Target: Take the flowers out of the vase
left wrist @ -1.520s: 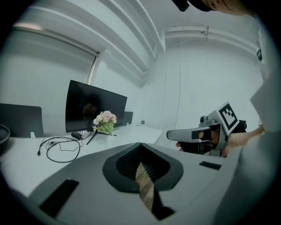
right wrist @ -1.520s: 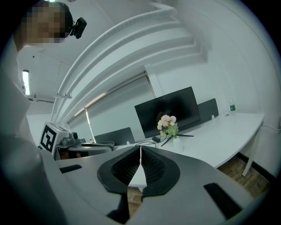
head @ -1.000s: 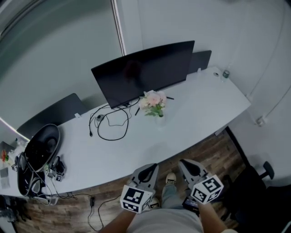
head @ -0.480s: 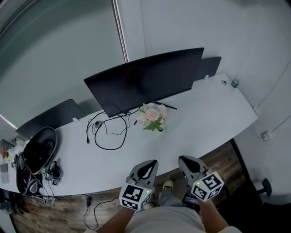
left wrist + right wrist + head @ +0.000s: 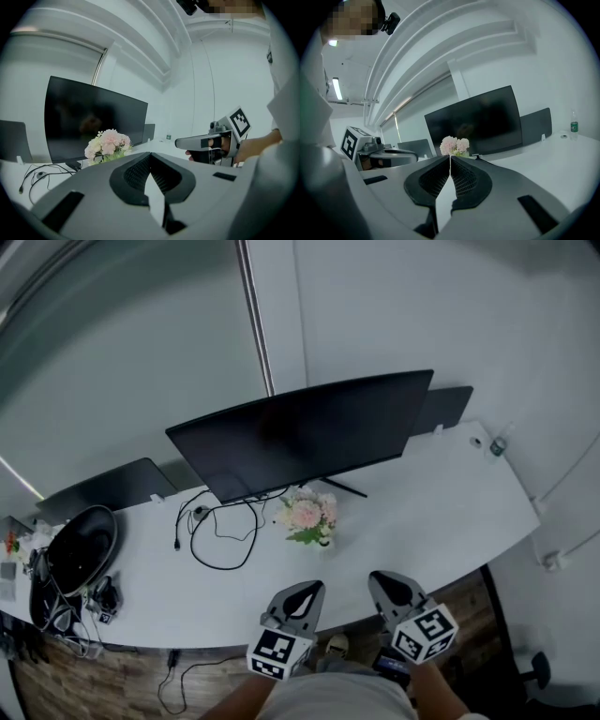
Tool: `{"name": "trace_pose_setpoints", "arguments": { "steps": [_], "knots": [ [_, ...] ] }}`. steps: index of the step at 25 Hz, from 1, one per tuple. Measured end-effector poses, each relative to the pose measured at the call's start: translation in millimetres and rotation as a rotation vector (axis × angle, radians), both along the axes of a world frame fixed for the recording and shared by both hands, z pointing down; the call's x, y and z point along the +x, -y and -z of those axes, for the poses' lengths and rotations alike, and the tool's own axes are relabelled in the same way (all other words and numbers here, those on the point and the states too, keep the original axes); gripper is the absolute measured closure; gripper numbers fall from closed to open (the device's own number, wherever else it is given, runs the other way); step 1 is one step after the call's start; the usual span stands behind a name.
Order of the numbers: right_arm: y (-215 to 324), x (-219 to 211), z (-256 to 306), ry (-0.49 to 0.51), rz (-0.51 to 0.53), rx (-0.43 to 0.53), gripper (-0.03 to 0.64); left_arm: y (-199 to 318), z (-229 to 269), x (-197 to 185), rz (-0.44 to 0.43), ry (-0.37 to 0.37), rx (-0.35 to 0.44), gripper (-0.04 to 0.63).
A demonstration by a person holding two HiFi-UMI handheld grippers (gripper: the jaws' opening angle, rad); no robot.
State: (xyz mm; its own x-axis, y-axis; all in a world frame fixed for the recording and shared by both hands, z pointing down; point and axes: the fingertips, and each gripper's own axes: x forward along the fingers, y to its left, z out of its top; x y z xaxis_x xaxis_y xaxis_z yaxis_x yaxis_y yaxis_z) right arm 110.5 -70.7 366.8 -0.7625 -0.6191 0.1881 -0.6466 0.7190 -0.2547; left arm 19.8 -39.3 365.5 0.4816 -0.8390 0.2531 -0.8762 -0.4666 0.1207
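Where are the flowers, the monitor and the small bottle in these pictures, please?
flowers (image 5: 307, 512): head view, on the pink blooms.
monitor (image 5: 300, 432): head view, middle of the dark screen.
small bottle (image 5: 574, 126): right gripper view, on its body.

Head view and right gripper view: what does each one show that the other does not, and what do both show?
Only the head view: the looped cable, the black round object at the desk's left end, and the wooden floor.
Only the right gripper view: the ceiling light, and a close look along the shut fingers of the right gripper.
Both: the monitor, the flowers, the desk, the bottle and the left gripper.
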Motion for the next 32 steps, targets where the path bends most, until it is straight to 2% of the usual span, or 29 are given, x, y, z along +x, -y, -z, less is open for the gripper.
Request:
{"name": "trace_pose_setpoints", "arguments": {
  "steps": [6, 12, 32],
  "knots": [
    [15.7, 0.2, -2.9, 0.01, 0.022, -0.015, 0.584, 11.5, -1.2, -1.3, 0.041, -0.007, 0.005, 0.592],
    [17.9, -3.4, -2.4, 0.004, 0.03, -0.008, 0.584, 14.7, 0.3, -7.3, 0.047, 0.006, -0.003, 0.592],
    [44.3, -25.9, -18.0, -0.047, 0.001, -0.036, 0.584, 43.5, -18.7, -31.0, 0.004, 0.008, -0.035, 0.592]
  ]
}}
